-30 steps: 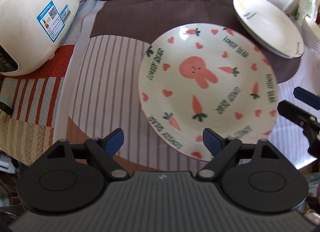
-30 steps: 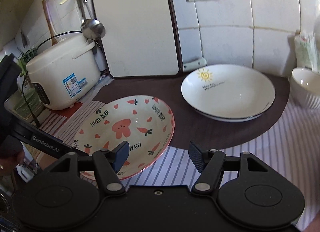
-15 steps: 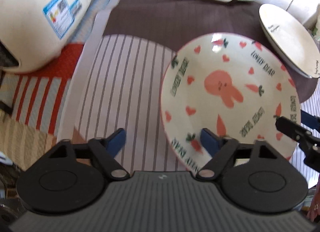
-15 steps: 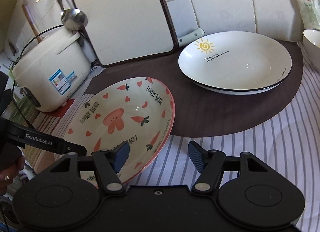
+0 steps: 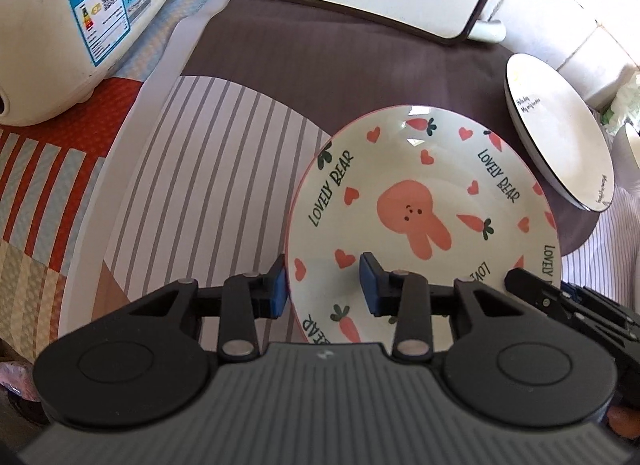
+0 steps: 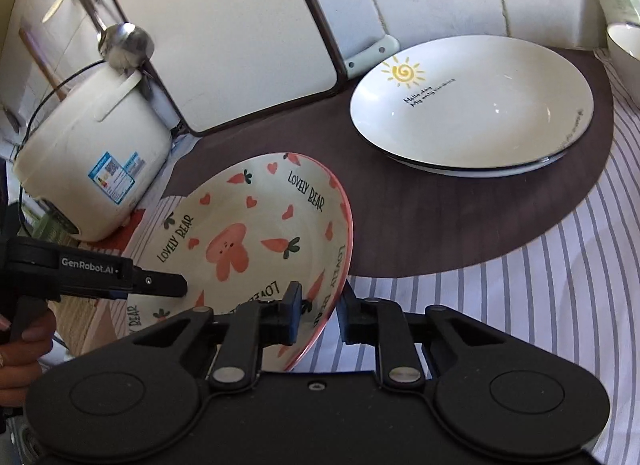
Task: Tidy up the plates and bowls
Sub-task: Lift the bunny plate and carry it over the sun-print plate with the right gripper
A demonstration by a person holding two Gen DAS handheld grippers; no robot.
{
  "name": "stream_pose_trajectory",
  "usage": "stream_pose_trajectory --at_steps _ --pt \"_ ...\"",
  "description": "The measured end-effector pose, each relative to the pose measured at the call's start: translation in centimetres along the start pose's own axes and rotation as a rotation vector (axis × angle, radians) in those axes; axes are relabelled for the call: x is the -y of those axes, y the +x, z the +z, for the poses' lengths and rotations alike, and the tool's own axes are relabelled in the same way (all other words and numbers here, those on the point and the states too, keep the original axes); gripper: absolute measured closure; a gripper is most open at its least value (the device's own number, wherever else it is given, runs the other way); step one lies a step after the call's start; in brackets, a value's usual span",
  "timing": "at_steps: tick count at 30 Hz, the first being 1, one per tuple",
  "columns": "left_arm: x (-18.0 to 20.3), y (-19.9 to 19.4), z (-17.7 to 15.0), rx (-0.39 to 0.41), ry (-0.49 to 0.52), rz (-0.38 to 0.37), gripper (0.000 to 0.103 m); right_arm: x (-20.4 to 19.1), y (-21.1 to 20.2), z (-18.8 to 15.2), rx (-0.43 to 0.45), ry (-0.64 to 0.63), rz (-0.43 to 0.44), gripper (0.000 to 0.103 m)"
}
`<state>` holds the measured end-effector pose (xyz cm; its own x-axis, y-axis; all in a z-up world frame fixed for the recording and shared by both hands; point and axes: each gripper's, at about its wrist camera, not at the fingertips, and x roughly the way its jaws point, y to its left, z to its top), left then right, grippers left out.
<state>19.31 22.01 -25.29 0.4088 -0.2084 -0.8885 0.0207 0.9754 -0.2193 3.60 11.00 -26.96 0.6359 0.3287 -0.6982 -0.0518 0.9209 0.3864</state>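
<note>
Bunny plate (image 5: 420, 225), glazed ceramic w/ pink rim, carrots, hearts and "LOVELY BEAR" lettering, sits at the near edge of the striped cloth (image 5: 208, 193), partly over the dark round mat (image 5: 320, 77), and looks tilted, right side up off the cloth in the right wrist view. Judgement: rigid, fairly heavy for a rim pinch, slick glaze, chips or breaks if dropped or knocked against other crockery, so take it at the rim w/ pads well over the lip, one side each, and keep it level. Left gripper (image 5: 323, 289) straddles the plate's near-left rim: one blue pad outside, one inside on the glaze, jaws part-closed around the edge; can't tell if they're actually pressing yet. Right gripper (image 6: 318, 315) does the same on the near-right rim, jaws narrow w/ the pink edge between them, looks like a pinch but firm contact isn't certain. Beyond, the sun plate (image 6: 472, 109), white w/ dark rim, lies on the mat, well apart, probably the stacking spot. A small white bowl (image 6: 624, 45) sits at far right. Rice cooker (image 6: 92, 153) at left, cutting board (image 6: 216, 33) leaning on the tiled wall behind.
</note>
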Motion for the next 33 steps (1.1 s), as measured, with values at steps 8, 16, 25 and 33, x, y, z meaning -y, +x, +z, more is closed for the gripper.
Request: stream_pose_trajectory --at_steps 8,16,25,33 --pt "0.3 -0.6 0.3 -0.009 -0.008 0.022 0.068 -0.2 0.0 0.9 -0.048 0.007 -0.019 0.081" --pt "1.9 -3.4 -0.8 0.001 0.026 0.058 0.068 -0.1 -2.5 1.3 -0.059 0.054 -0.017 0.081" --pt "4.2 -6.9 -1.0 0.043 0.064 0.012 0.068 0.3 -6.3 2.4 -0.022 0.043 -0.02 0.081" --pt "7.4 -11.0 0.9 0.119 0.15 -0.036 0.069 0.6 -11.2 5.6 0.077 0.028 -0.034 0.081"
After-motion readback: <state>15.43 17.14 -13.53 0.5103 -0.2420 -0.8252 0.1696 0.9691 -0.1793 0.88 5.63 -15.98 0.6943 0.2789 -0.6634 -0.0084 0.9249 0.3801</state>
